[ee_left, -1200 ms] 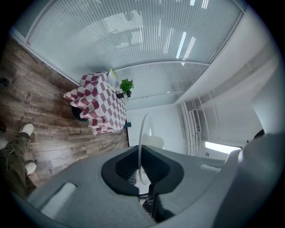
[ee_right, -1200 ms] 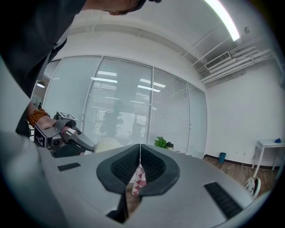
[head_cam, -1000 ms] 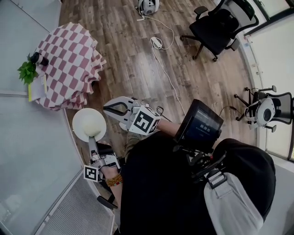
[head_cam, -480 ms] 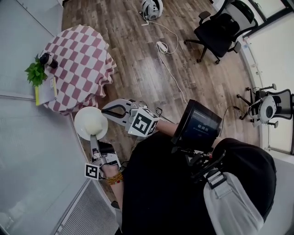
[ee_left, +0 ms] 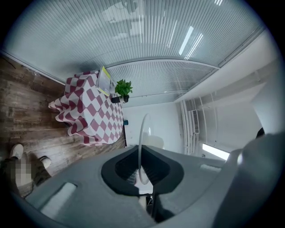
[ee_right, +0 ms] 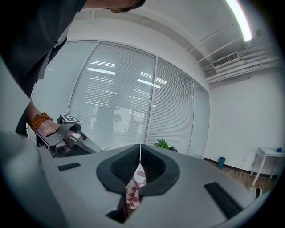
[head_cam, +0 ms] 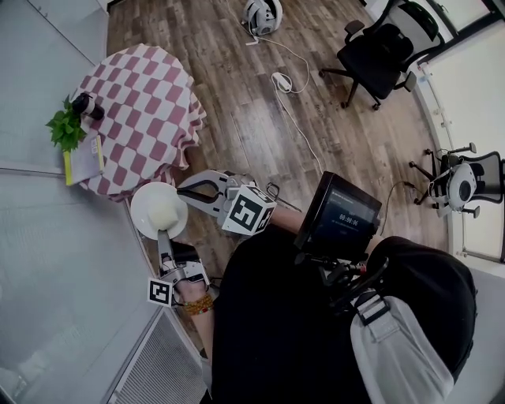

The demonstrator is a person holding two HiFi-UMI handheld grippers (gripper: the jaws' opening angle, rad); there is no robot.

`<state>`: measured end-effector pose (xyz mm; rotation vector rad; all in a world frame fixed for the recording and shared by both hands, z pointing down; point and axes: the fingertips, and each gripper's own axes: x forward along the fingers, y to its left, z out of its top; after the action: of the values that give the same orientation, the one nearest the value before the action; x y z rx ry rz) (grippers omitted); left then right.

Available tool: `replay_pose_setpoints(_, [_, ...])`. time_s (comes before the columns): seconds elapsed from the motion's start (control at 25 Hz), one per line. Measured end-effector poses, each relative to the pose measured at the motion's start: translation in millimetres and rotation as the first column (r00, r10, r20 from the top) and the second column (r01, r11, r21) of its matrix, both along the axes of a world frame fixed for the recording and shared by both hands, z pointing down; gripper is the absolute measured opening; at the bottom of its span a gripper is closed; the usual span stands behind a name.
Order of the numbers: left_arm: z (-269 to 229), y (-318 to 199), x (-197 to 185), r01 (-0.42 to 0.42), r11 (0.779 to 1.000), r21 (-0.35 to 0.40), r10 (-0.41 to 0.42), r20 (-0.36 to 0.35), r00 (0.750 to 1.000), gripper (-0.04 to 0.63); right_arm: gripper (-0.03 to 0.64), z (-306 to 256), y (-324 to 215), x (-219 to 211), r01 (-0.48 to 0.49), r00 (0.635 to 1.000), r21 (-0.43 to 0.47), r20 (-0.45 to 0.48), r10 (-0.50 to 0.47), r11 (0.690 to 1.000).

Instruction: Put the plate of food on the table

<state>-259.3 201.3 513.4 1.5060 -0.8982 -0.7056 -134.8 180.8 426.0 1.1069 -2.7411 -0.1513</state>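
Note:
A white plate point(head_cam: 147, 213) with a pale mound of food point(head_cam: 164, 211) hangs level just off the near edge of the round table point(head_cam: 138, 110), which wears a red-and-white checked cloth. My left gripper point(head_cam: 164, 234) is shut on the plate's near rim. In the left gripper view the plate point(ee_left: 141, 142) stands edge-on between the jaws, with the table point(ee_left: 89, 107) beyond. My right gripper point(head_cam: 183, 189) is shut with nothing in it, just right of the plate. In the right gripper view its jaws point(ee_right: 140, 149) meet, and the left gripper point(ee_right: 67, 133) shows at the left.
On the table's far side stand a green plant point(head_cam: 67, 126), a dark object point(head_cam: 88, 105) and a yellow book point(head_cam: 83, 162). A glass wall runs along the left. A black office chair point(head_cam: 379, 47), a floor cable point(head_cam: 292, 110) and a white device point(head_cam: 260, 12) lie farther off.
The table has drawn closer and the gap between the plate and the cloth's edge has narrowed. Both grippers keep their hold and stance.

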Motion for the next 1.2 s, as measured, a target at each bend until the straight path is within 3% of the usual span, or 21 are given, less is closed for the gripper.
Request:
replay_pose_setpoints(0.28, [5.1, -14.1, 5.6, 0.023, 1.000, -0.004, -0.023, 0.017, 1.000, 0.012, 0.011, 5.3, -22.4, 4.9, 0.023, 0.999, 0.011, 0.027, -0.024, 1.000])
replay_pose_setpoints(0.52, [3.3, -65.2, 30.2, 0.078, 0.997, -0.016, -0.077, 0.031, 0.997, 0.012, 0.011, 3.3, -83.8, 28.1, 0.081, 0.996, 0.004, 0.035, -0.081, 0.997])
replay_pose_setpoints(0.96, [-2.2, -161.6, 100.9, 0.123, 0.992, -0.014, -0.122, 0.050, 0.991, 0.012, 0.011, 6.4, -188.1, 97.0, 0.128, 0.990, 0.003, 0.061, -0.128, 0.992])
replay_pose_setpoints(1.2, [-9.9, -212.2, 156.9, 0.086, 0.996, 0.011, -0.086, 0.060, 0.994, 0.012, 0.011, 9.0, -225.9, 160.5, 0.118, 0.992, 0.023, 0.032, -0.118, 0.993])
